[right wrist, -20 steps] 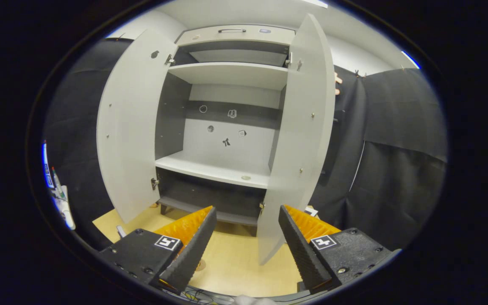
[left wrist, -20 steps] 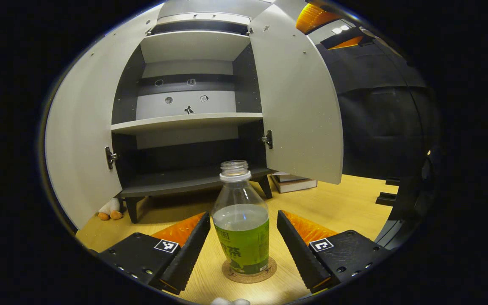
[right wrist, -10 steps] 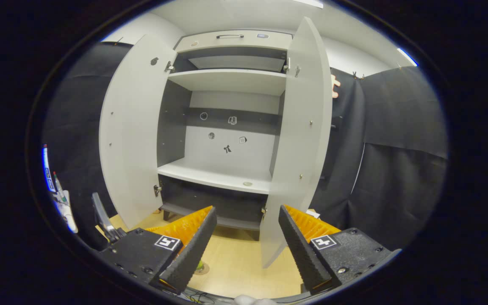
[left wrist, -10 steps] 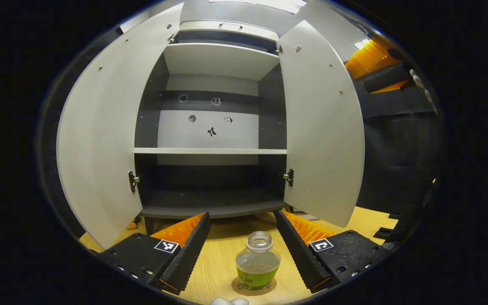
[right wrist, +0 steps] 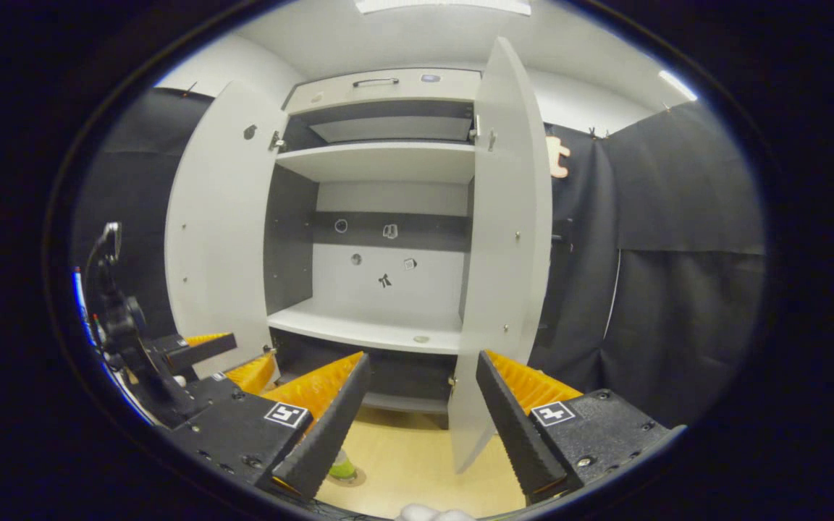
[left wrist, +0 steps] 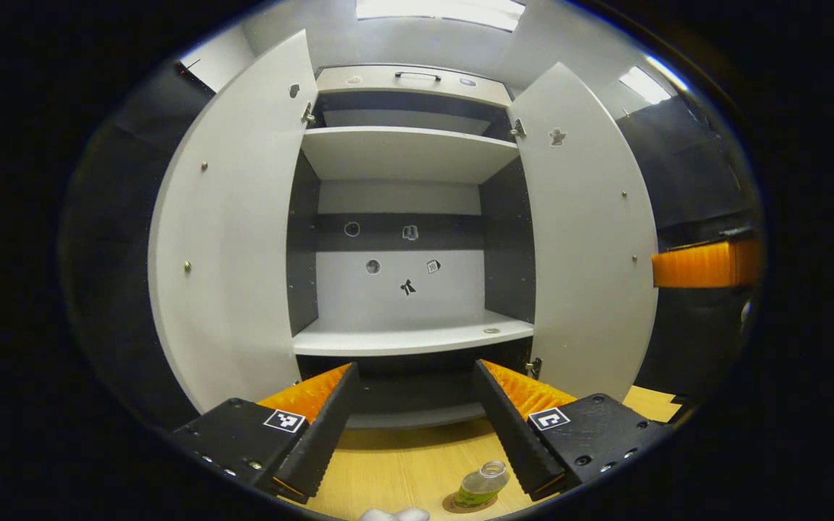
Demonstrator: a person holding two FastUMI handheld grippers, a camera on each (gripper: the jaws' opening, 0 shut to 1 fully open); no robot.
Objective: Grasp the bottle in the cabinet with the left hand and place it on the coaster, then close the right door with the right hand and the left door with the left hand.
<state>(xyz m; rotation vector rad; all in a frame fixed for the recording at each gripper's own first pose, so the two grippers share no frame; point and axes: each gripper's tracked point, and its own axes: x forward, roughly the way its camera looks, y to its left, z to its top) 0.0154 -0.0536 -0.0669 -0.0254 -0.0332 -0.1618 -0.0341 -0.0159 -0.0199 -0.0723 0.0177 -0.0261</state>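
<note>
While the bottle [left wrist: 481, 484] stands on the coaster [left wrist: 469, 502] on the table [left wrist: 402, 467] before the cabinet [left wrist: 410, 217], both doors [left wrist: 232, 239] are open, and the left gripper [left wrist: 412, 423] and right gripper [right wrist: 413, 414] hang above with jaws apart, holding nothing.

I am looking at black cloth [right wrist: 677, 239] hanging around the booth, a pale wall [left wrist: 417, 40] rising behind it, ceiling light panels [left wrist: 440, 9] glowing overhead, and a light wooden tabletop [left wrist: 402, 463] lying below.
</note>
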